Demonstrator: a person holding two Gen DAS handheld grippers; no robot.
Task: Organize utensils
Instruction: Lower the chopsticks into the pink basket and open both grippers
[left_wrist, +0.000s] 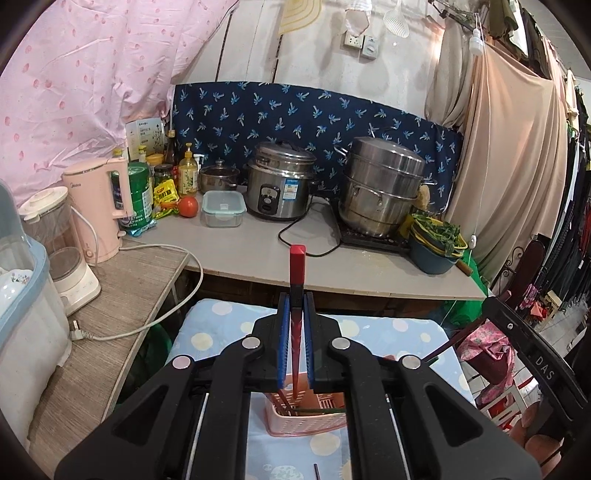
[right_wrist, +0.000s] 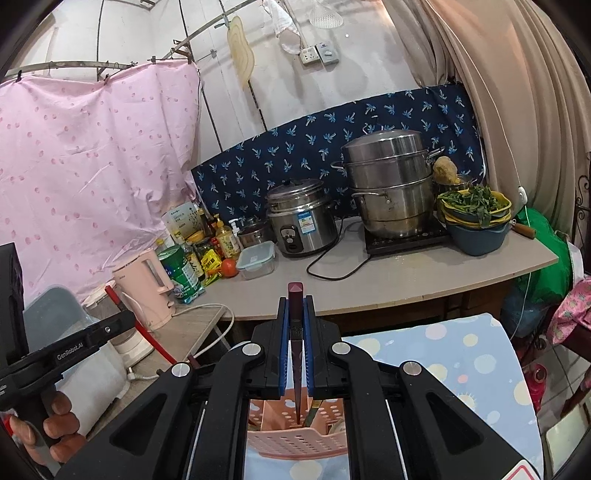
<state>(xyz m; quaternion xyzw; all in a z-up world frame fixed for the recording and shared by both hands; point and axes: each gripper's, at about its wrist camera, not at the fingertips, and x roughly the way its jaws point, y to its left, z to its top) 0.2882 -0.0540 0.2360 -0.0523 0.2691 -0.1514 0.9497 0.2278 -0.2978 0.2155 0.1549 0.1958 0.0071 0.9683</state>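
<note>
My left gripper is shut on a red chopstick that stands upright, its lower tip inside the pink perforated utensil basket. My right gripper is shut on a dark maroon chopstick, also upright, its tip down in the same pink basket. The basket stands on a small table with a blue dotted cloth and holds a few other sticks. The left gripper with its red chopstick shows at the left of the right wrist view. The right gripper's body shows at the right of the left wrist view.
Behind the small table is a grey counter with a rice cooker, a steel steamer pot on a hob, a bowl of greens, a lidded box, a tomato, bottles and a pink kettle. A loose stick lies on the cloth.
</note>
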